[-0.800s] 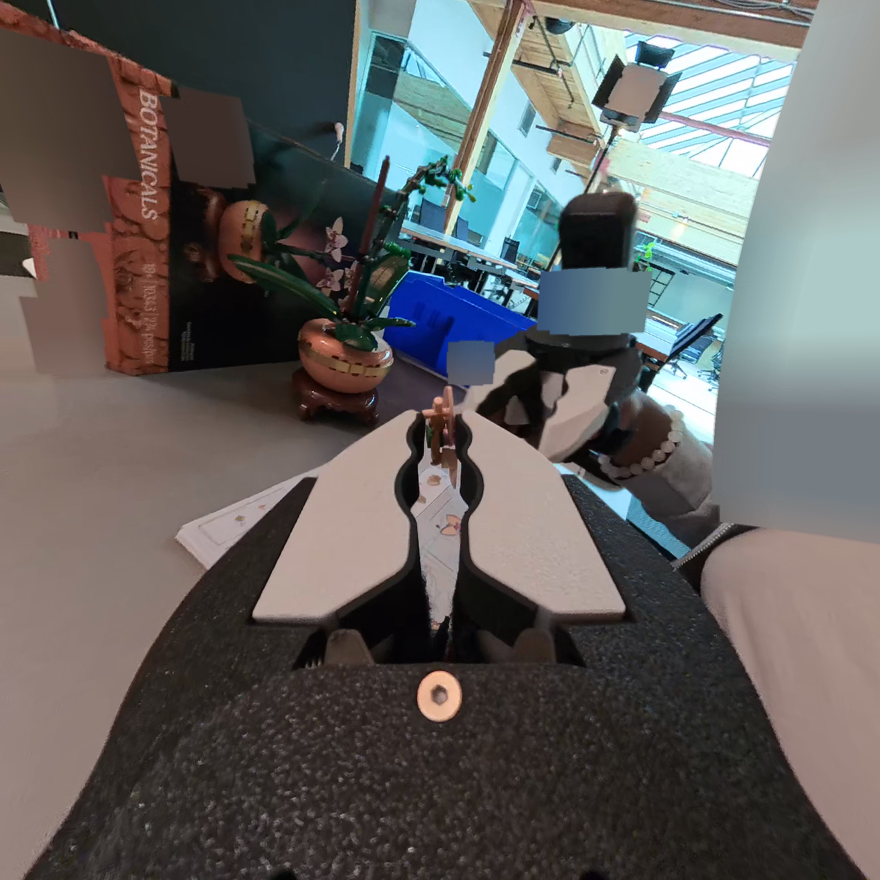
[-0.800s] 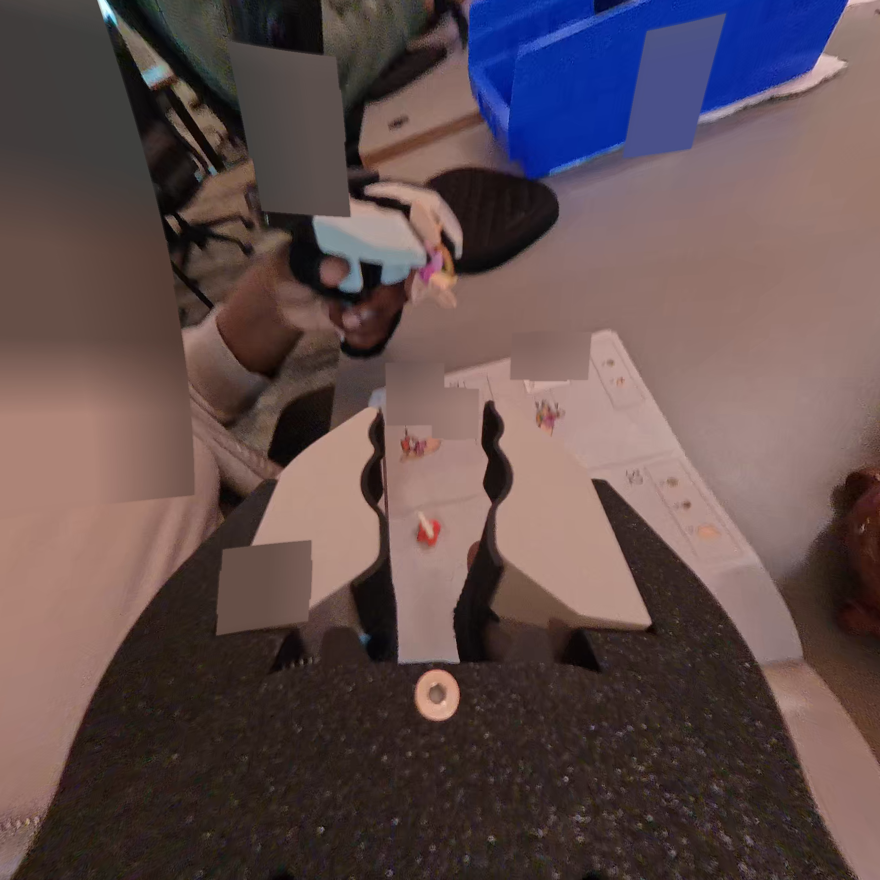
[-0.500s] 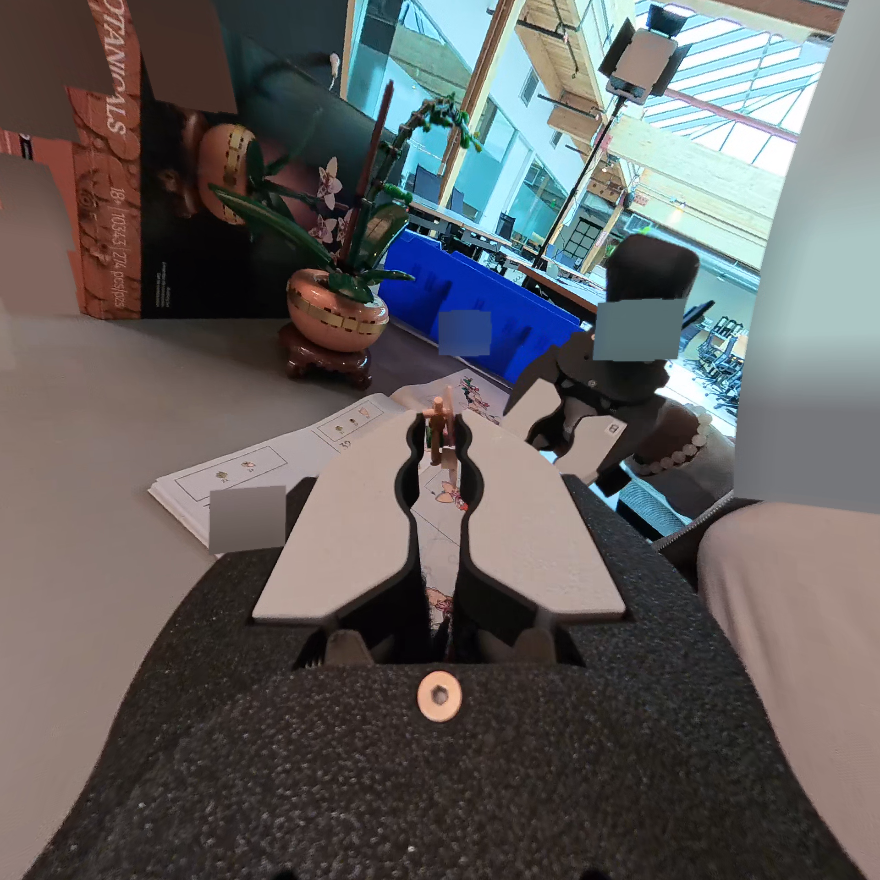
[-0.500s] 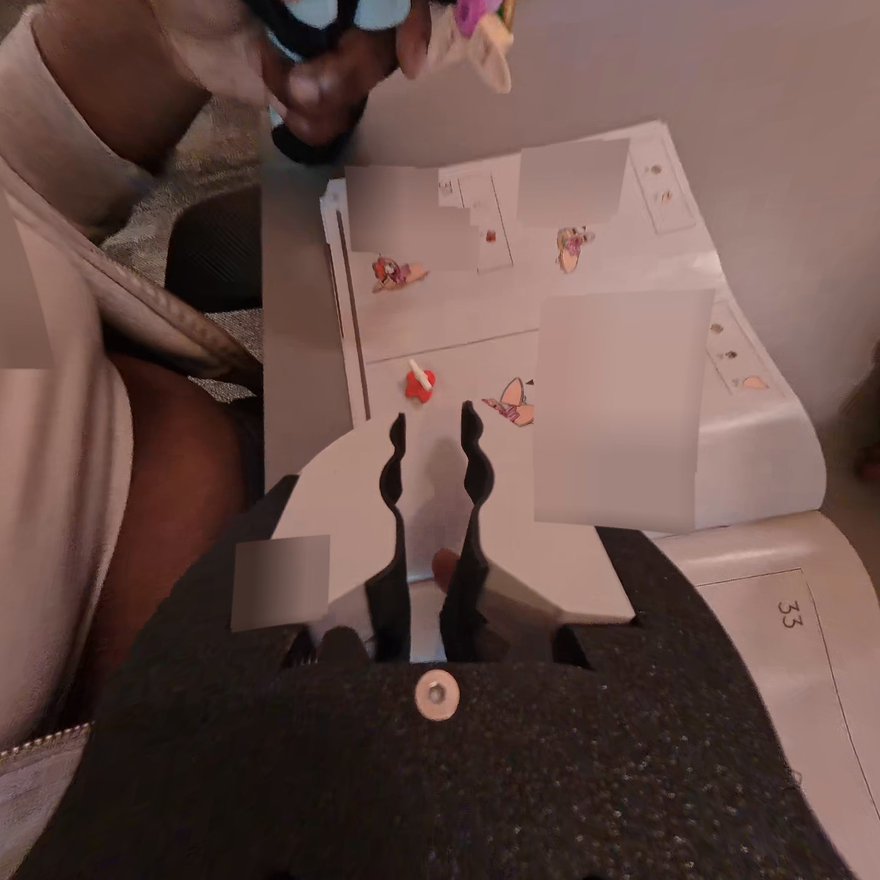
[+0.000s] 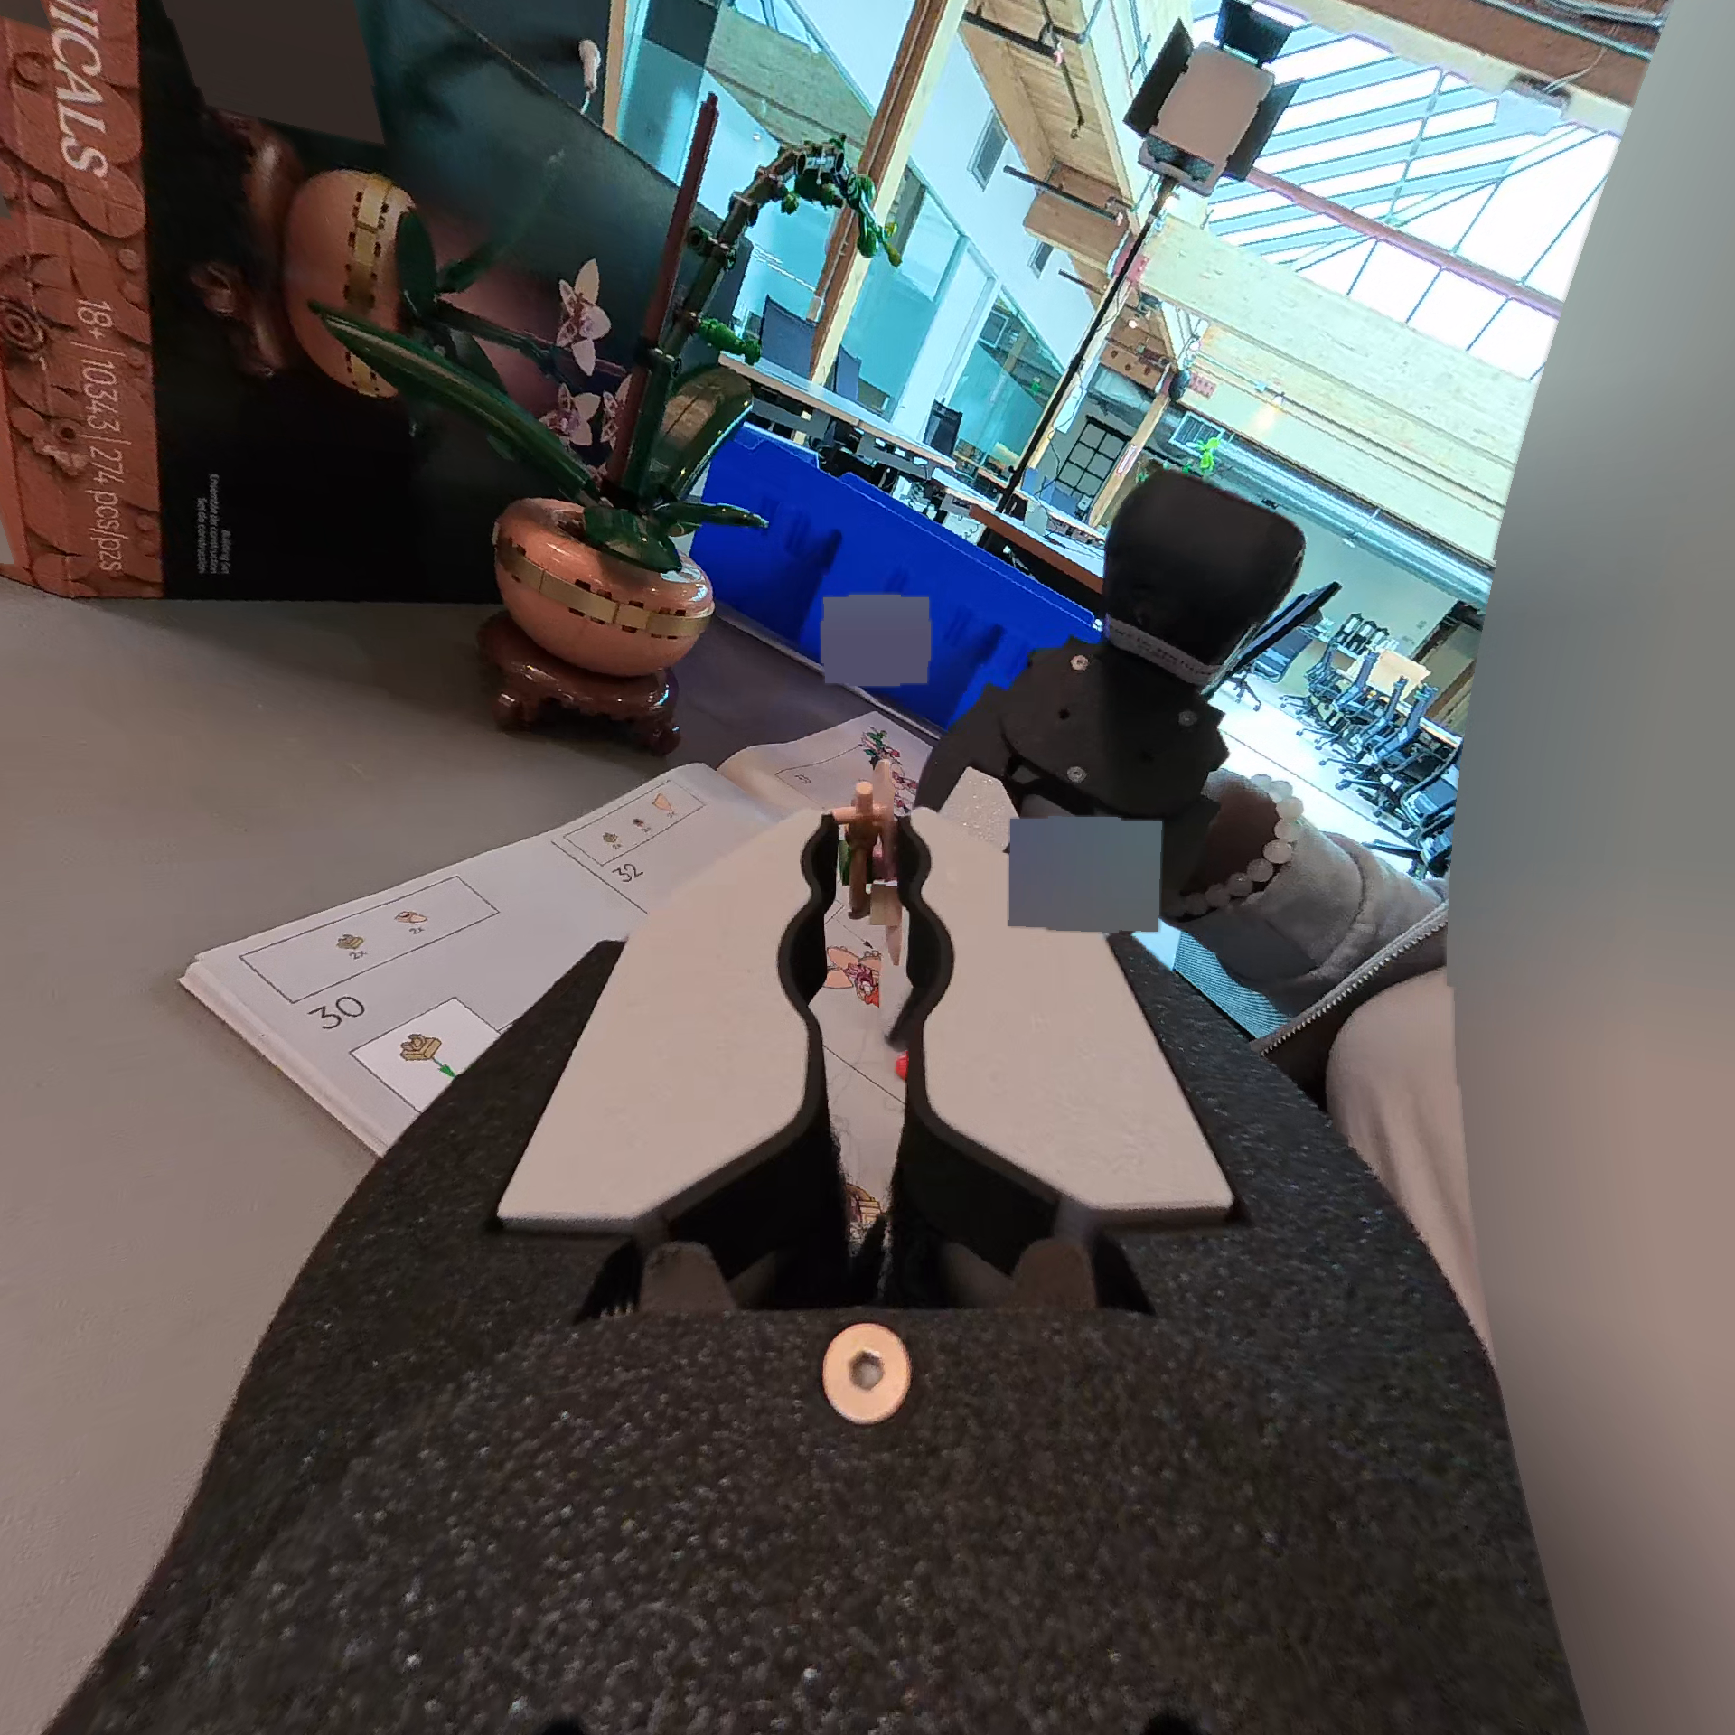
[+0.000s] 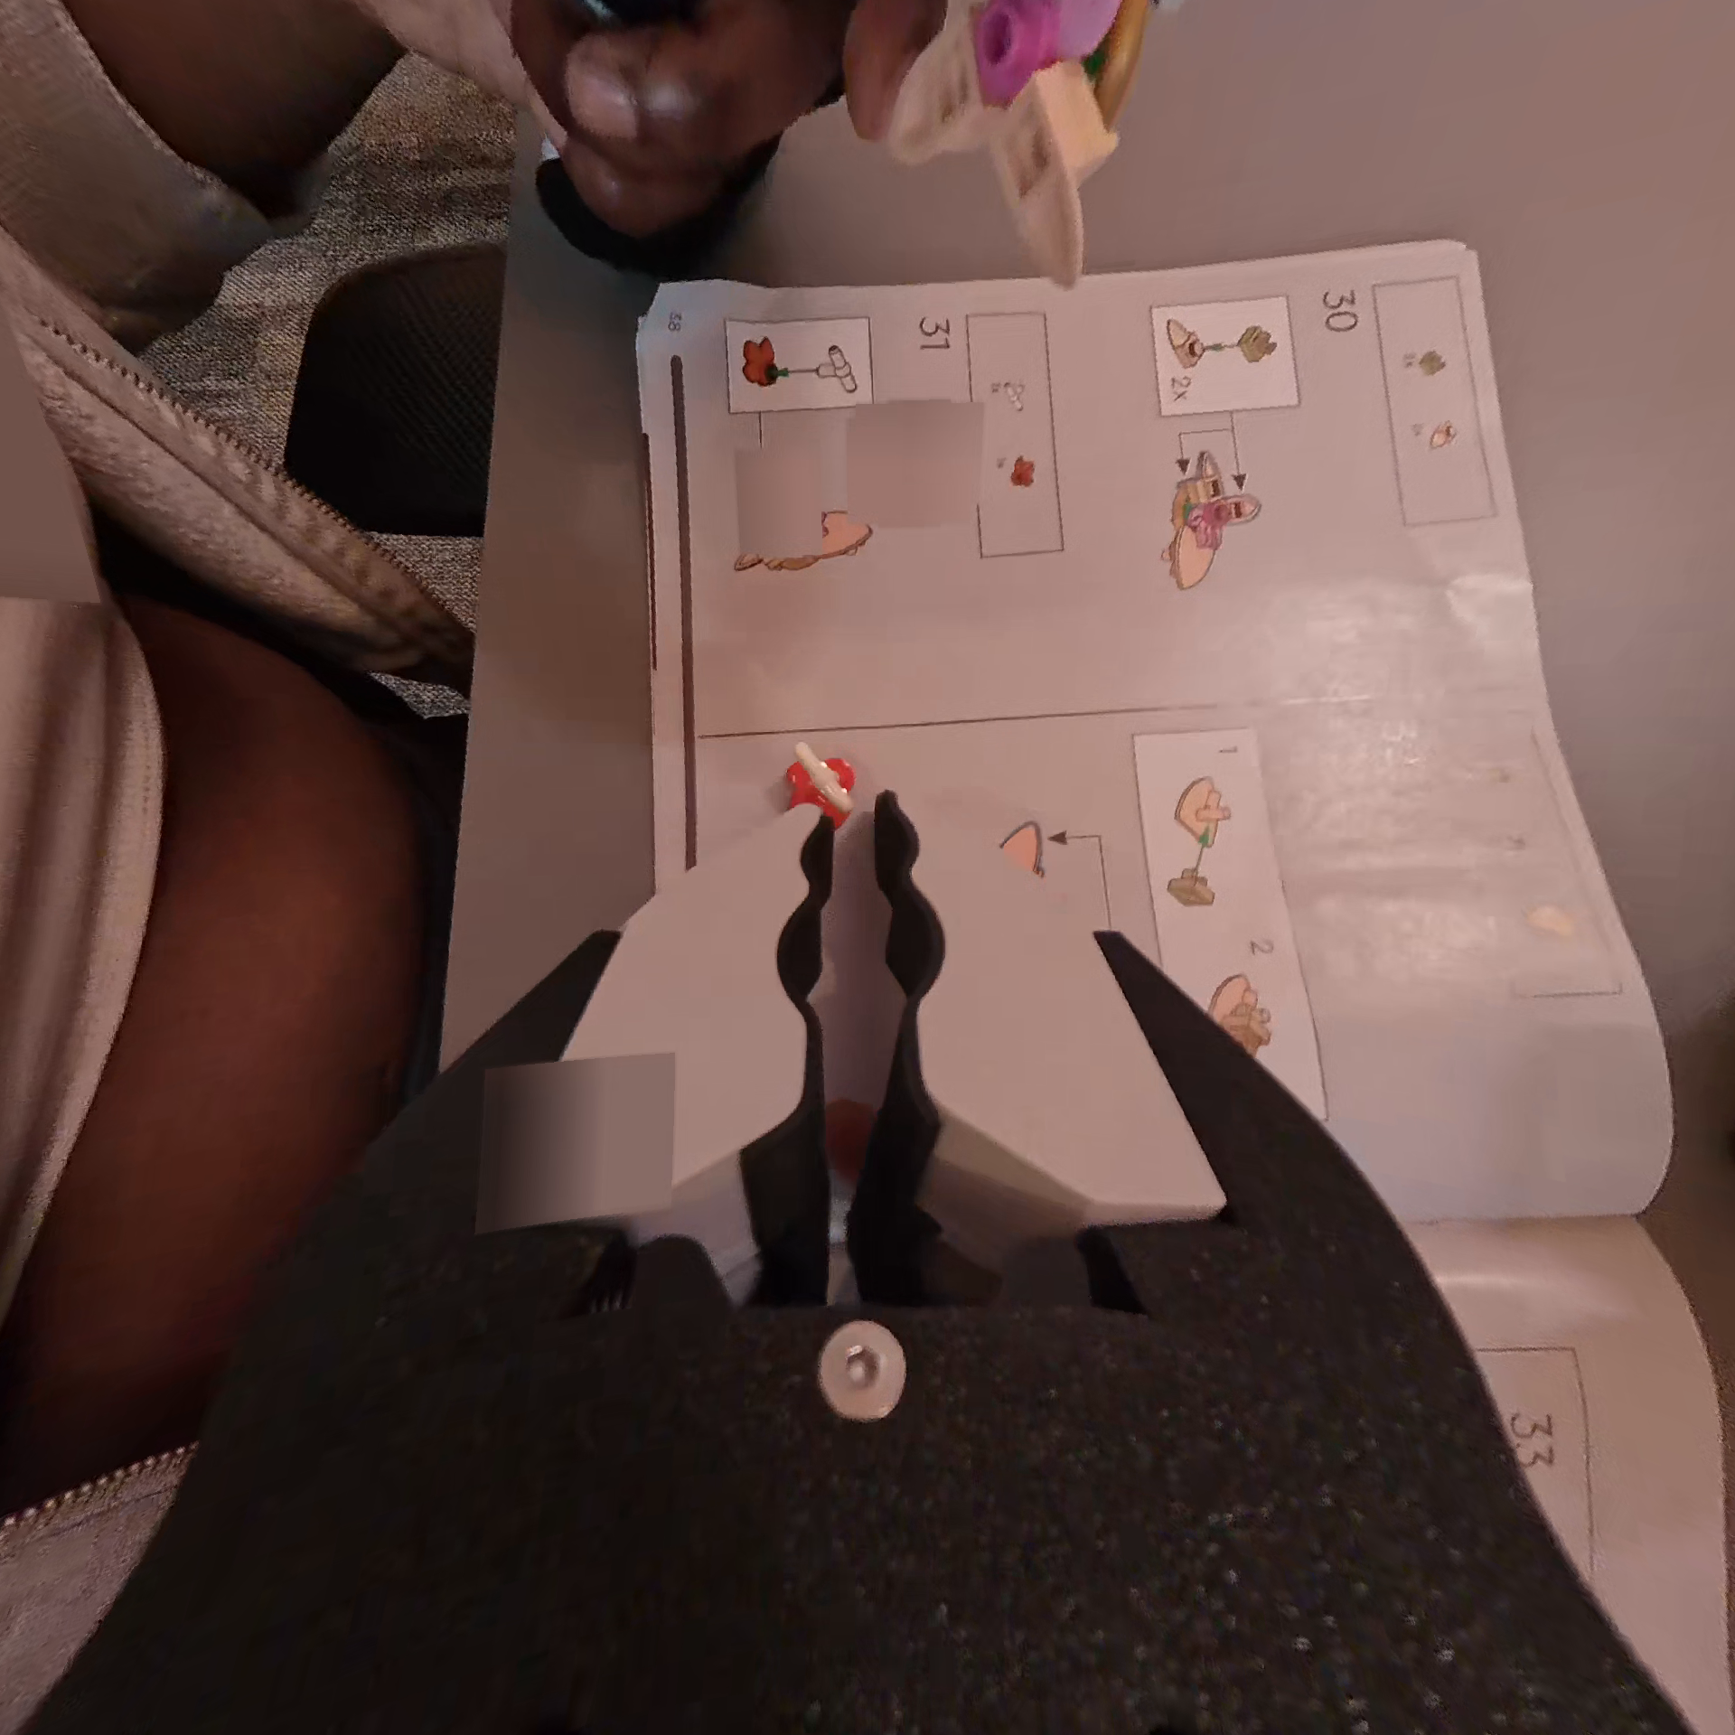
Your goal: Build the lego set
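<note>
Left tool (image 5: 868,836) grips a flower piece (image 5: 875,868); right tool (image 6: 852,815) gapes above grey table (image 5: 188,798).

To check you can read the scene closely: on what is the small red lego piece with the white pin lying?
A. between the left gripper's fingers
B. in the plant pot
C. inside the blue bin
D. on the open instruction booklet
D: the red piece lies on a page of the open booklet, just ahead of the right gripper fingertips.

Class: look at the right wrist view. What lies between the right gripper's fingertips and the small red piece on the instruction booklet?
Nothing: in the right wrist view the right gripper is almost at the red piece, with only bare instruction booklet page between.
</note>
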`<state>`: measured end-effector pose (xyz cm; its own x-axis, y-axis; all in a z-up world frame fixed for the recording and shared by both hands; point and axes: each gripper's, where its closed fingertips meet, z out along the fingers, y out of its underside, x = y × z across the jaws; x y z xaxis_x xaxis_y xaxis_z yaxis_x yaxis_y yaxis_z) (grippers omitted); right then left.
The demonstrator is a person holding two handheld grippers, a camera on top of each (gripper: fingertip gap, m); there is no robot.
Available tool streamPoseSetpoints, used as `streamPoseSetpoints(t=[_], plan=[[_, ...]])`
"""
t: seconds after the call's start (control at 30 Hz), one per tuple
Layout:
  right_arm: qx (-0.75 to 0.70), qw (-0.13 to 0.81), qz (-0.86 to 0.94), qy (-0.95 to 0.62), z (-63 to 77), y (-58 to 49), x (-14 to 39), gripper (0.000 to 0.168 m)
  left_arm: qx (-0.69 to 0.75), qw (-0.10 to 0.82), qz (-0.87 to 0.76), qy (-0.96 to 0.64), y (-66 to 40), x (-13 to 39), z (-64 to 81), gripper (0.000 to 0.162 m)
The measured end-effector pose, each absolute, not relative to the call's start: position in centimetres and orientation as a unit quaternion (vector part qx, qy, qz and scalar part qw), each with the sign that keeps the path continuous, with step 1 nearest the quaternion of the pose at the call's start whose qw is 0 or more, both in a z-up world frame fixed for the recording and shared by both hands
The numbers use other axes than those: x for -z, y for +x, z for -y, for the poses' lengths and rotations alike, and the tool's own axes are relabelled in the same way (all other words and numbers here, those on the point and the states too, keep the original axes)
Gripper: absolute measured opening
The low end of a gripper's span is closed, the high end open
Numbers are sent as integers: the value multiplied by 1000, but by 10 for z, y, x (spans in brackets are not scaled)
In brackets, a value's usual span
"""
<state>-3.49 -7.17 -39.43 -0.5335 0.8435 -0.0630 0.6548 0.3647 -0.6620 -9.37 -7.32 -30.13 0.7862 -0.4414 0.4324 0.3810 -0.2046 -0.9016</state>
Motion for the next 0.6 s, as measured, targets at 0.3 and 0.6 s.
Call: streamPoseSetpoints(t=[0.3,0.6], plan=[[-330,143,814,-456,73,-41,392,8,327,631,-21,-703,-94,301,74,11],[-345,146,780,-502,77,-30,386,20,297,633,-27,-715,-92,301,75,11]])
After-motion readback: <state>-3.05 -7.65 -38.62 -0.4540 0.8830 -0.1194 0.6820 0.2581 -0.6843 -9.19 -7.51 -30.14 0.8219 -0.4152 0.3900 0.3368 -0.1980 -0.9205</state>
